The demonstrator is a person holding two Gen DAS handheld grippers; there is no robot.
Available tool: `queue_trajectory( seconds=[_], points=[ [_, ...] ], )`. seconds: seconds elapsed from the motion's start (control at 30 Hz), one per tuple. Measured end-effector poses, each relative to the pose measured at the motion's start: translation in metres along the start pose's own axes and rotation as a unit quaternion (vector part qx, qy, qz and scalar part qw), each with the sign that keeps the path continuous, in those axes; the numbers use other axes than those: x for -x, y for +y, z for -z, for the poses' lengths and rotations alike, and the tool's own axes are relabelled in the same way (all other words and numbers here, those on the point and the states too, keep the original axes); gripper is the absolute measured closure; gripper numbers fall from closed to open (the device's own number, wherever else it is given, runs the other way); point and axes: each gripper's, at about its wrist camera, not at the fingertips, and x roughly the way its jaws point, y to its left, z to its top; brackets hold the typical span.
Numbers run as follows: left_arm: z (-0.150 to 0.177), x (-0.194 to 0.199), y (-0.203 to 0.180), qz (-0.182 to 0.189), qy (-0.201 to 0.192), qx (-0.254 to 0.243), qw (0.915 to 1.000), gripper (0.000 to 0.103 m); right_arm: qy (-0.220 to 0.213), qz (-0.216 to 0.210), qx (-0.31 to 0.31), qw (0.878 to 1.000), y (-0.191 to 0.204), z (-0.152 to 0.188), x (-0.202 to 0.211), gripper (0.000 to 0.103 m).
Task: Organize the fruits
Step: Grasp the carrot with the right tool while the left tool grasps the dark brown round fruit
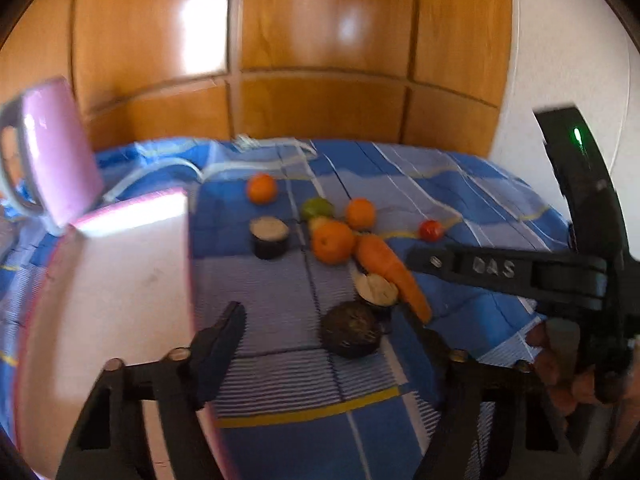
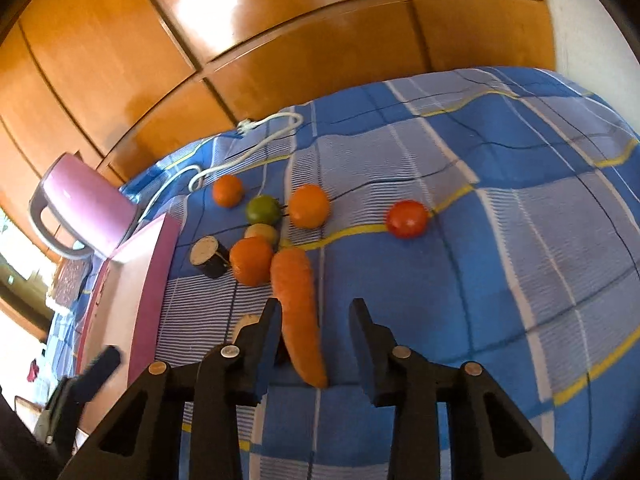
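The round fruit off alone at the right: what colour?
Red, glossy; clearest in the right wrist view.

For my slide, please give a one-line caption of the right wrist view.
Open right gripper straddling a carrot on a blue checked cloth.

Checked bedspread (image 2: 520,240) under scattered produce (image 2: 308,206)

Glossy wooden wardrobe panels (image 2: 280,52) rise behind the blue checked bedspread (image 2: 520,240).
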Motion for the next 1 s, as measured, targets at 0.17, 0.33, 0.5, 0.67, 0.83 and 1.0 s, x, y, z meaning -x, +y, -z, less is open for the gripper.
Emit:
queue_trajectory(
  seconds=[0.17, 0.33, 0.5, 0.67, 0.83, 1.0],
  points=[
    [0.005, -0.014, 0.001, 0.009, 0.029, 0.013, 0.9995, 0.042, 0.015, -0.009, 0.019, 1.0, 0.006, -0.004, -0.015, 0.068],
    [0.007, -0.026, 0.002, 0.006, 0.04, 0.024, 0.9989, 0.041, 0.022, 0.004, 0.049, 0.999, 0.017, -0.005, -0.026, 0.068],
    [0.005, -0.034, -0.005, -0.006, 0.032, 0.002, 0.9995, 0.041, 0.014, 0.033, 0.075, 0.997, 0.022, -0.009, -0.033, 0.068],
    [0.004, -0.041, -0.011, -0.01, 0.032, -0.016, 0.9993, 0.03, 0.012, 0.042, 0.086, 0.995, 0.022, -0.011, -0.037, 0.068],
    [0.006, -0.037, -0.008, 0.04, 0.033, -0.006, 0.9986, 0.066, 0.012, 0.038, 0.084, 0.996, 0.021, -0.009, -0.037, 0.068],
    [0.007, -0.034, -0.005, 0.043, 0.032, 0.006, 0.9985, 0.067, 0.028, 0.034, 0.085, 0.995, 0.021, -0.007, -0.042, 0.068]
  ],
)
